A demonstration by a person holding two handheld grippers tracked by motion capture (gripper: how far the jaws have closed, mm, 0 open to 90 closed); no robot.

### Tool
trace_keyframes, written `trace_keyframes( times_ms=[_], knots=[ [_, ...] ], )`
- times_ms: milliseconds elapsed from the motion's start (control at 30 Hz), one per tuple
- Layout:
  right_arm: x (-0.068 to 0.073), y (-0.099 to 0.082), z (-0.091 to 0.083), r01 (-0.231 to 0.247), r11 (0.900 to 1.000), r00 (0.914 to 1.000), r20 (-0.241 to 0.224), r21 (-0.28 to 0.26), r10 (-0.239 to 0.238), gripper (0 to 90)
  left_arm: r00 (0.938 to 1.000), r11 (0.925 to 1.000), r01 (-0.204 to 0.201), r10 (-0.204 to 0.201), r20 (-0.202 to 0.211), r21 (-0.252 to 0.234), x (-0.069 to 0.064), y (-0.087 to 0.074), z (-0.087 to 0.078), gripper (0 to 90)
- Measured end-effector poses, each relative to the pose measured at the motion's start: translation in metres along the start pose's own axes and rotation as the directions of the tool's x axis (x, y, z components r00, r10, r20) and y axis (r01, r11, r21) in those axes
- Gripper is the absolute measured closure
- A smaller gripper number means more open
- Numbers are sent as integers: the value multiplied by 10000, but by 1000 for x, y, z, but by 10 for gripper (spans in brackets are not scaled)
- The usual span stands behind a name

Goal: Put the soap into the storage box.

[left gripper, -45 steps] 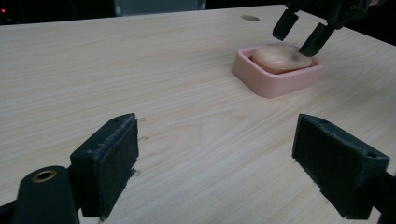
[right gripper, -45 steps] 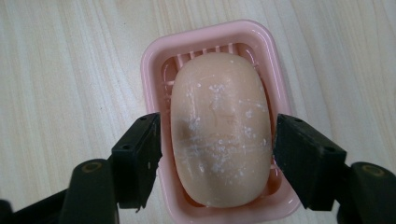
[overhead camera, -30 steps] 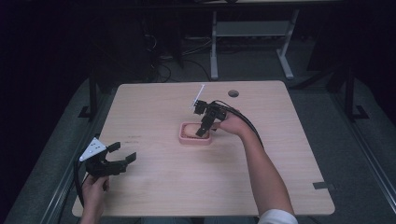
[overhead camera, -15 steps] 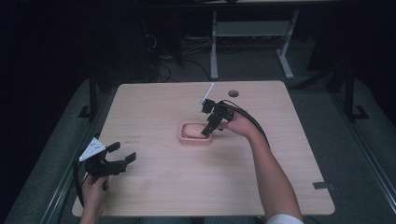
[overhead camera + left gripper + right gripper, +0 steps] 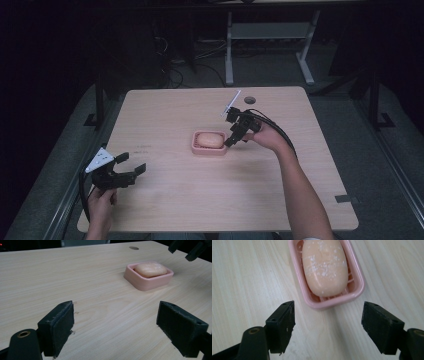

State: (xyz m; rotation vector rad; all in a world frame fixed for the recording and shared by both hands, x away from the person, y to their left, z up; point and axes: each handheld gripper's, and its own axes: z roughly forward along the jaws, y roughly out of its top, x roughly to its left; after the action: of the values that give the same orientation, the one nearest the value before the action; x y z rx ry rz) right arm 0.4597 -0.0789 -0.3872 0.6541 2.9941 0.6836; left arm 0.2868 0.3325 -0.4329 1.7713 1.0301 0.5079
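Soap bar (image 5: pixel 325 267) lies in the pink soap dish (image 5: pixel 357 277) mid-table. I see my right gripper (image 5: pixel 328 326) spread wide, empty, just beside the dish; my left gripper (image 5: pixel 116 326), also spread, sits well apart.

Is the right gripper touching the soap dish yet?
Apart. The right gripper view shows the right gripper open, bare table between its jaws and the soap dish.

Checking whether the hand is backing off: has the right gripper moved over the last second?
Yes. The right gripper shifted right, from over the soap dish to beside its right edge.
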Motion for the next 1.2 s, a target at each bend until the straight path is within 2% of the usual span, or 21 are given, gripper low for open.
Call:
trace_keyframes(
  times_ms=[67, 167, 600, 800, 967, 1033, 1200],
  knots=[
    [0, -2, -2, -1, 10000, 10000, 44, 17, 1, 262, 10000, 10000, 4, -4, -8, 0, 0, 0, 0, 142],
    [0, -8, -6, -34, 9997, 9999, 105, -245, 37, 262, 10000, 10000, 9, -9, 19, 6, -1, 0, 0, 143],
    [1, -22, -8, -291, 9995, 9996, 20, -139, 292, 261, 10000, 10000, 5, -5, 18, 28, -1, 0, 1, 143],
    [4, -28, -14, -249, 9988, 9996, 111, -429, 254, 262, 10000, 9999, -71, 71, 24, 98, -1, 0, 1, 143],
    [5, -38, -15, -348, 9981, 9993, 99, -508, 354, 262, 10000, 9999, -51, 51, 33, 96, -1, 0, 1, 143],
    [5, -42, -15, -445, 9984, 9990, 31, -344, 447, 259, 10000, 10000, -38, 38, 32, 69, -2, 0, 1, 143],
    [5, -53, -18, -566, 9966, 9983, 68, -606, 571, 260, 10000, 10000, 4, -4, 51, 53, -2, 0, 2, 143]
  ],
)
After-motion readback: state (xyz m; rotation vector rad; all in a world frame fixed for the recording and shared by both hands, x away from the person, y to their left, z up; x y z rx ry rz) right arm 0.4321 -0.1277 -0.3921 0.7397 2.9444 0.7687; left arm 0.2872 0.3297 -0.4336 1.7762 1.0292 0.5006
